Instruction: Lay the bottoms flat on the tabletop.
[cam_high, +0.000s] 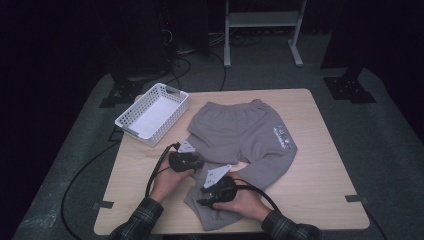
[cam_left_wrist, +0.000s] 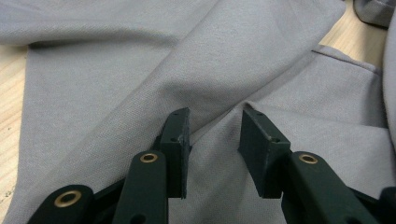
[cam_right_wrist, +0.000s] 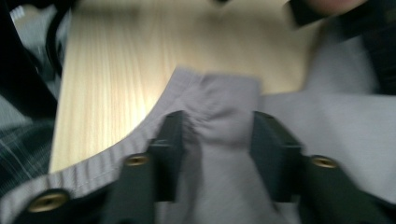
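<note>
Grey sweatpants (cam_high: 240, 137): one pair, spread flat across the middle of the frame in the high view, waistband toward the top, one leg folded back on itself toward the lower centre. I read the work in hand as folding them.

Left gripper (cam_left_wrist: 212, 140): jaws spread part-way, set down on the cloth with a raised ridge of fabric running up between them. The pads do not look pressed on that ridge; I take this as me pinning the fold line in place rather than carrying anything. In the high view this gripper (cam_high: 186, 161) sits left of centre, at the edge of the crotch area.

Right gripper (cam_right_wrist: 212, 140): jaws also part-open, with a bunched hump of leg cuff (cam_right_wrist: 219, 100) between them. The picture is blurred, so I cannot tell whether the pads truly bite the cloth or merely straddle it. The ribbed hem curves off toward the lower left of that frame. In the high view the gripper (cam_high: 217, 192) lies low and centre, over the folded leg end, presumably to drag that end up over the body.

Table (cam_high: 325, 185): pale wood, bare to the right of the garment.

White basket (cam_high: 152, 114): slotted plastic, upper left of the tabletop, well apart from the pants; possibly the destination once folded.

Printed patch (cam_high: 282, 136): small coloured motif on the right hip of the pants.
</note>
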